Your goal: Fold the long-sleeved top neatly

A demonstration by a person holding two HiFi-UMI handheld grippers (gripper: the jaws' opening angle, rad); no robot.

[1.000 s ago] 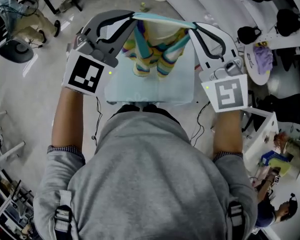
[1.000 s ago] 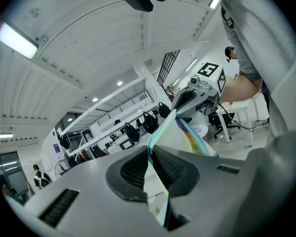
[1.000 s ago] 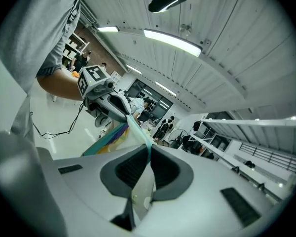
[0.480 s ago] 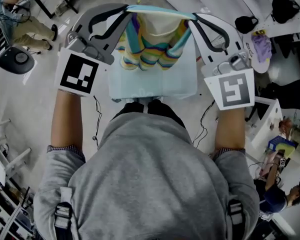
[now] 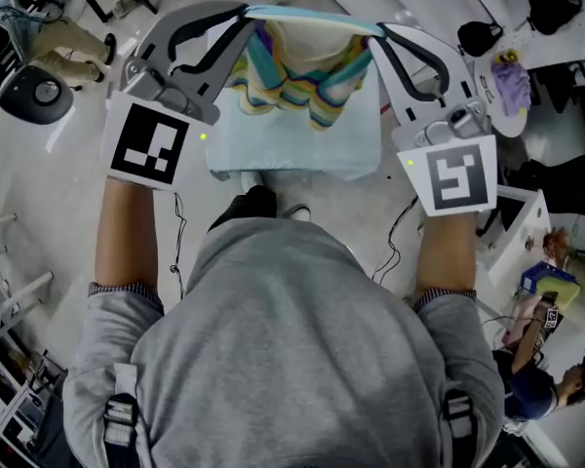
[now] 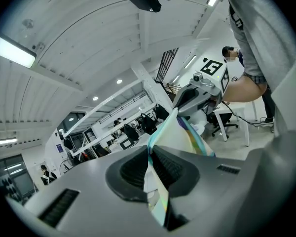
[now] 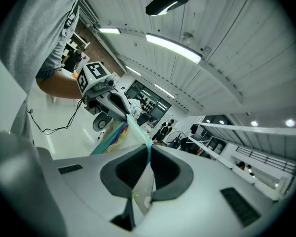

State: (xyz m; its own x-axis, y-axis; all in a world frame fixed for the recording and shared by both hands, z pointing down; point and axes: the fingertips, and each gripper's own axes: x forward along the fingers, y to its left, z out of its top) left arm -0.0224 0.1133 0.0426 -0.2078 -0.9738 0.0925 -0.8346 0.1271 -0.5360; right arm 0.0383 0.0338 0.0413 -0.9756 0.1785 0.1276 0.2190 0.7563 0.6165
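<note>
Bright, even light from ceiling strips (image 7: 172,48); faint shadows; heavy fisheye warp and black corners in two views.

Striped long-sleeved top (image 5: 302,66) hanging, stretched taut

I count two tongs: the left tongs (image 5: 246,15) and the right tongs (image 5: 375,35). There are two marker cubes, a left marker cube (image 5: 148,144) and a right marker cube (image 5: 456,175). I see one long-sleeved top (image 5: 297,115), one purple cloth (image 5: 512,69) and one black office chair (image 5: 34,91).
</note>
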